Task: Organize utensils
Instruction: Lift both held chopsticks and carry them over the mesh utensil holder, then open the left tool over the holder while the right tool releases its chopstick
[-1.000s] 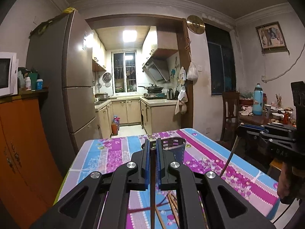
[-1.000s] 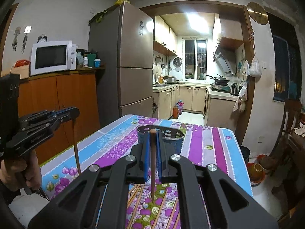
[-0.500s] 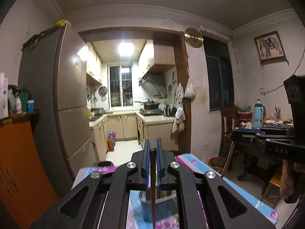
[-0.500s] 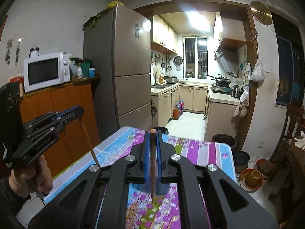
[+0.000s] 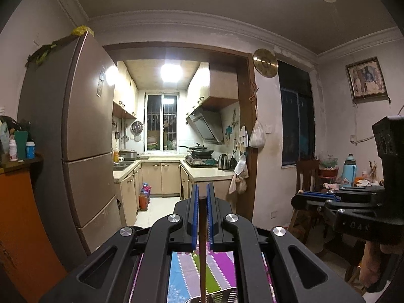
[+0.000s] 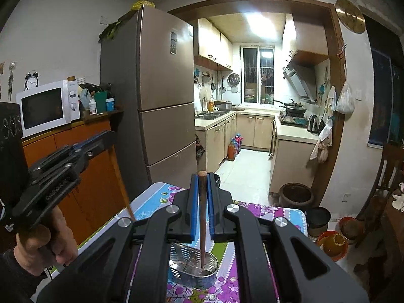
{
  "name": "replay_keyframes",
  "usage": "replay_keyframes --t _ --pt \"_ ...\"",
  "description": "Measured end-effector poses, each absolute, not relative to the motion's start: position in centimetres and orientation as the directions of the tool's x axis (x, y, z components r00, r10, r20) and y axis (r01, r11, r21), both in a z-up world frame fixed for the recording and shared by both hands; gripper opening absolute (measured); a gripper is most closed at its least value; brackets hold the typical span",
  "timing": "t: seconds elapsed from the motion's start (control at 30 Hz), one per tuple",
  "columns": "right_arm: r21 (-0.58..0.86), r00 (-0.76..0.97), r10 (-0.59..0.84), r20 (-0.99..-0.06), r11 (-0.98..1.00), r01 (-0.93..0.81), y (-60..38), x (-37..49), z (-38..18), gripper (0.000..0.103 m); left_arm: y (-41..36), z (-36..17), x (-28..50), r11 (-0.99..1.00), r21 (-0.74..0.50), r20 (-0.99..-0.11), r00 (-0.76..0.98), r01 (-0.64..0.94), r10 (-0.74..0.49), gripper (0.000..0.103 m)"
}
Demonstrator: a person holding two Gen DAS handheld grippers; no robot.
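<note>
I see each hand-held gripper, left [image 5: 202, 197] and right [image 6: 202, 184], clamping a chopstick [image 6: 202, 214] upright above the metal holder [image 6: 194, 269] on the desk [image 6: 265, 212].

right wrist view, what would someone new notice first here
The right gripper fills the lower middle, shut on a dark wooden chopstick whose tip hangs over a metal utensil holder on the flowered tablecloth. At the left edge, the left gripper clamps a second chopstick. Behind stand a tall bronze fridge and the lit kitchen.
</note>
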State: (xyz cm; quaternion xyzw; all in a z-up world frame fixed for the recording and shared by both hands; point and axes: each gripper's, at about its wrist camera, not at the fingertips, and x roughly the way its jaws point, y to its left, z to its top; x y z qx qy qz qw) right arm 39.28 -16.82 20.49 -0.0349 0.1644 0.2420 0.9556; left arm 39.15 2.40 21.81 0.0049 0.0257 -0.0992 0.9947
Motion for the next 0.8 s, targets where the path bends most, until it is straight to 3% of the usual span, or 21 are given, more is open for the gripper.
replay_keyframes --t 0.8 --pt "0.086 0.756 0.452 -0.473 0.878 -0.471 -15.6 45.6 10.5 0.005 3.3 9.9 47.1 0.988 -0.045 -0.256 0.954 0.147 -0.153 0.008"
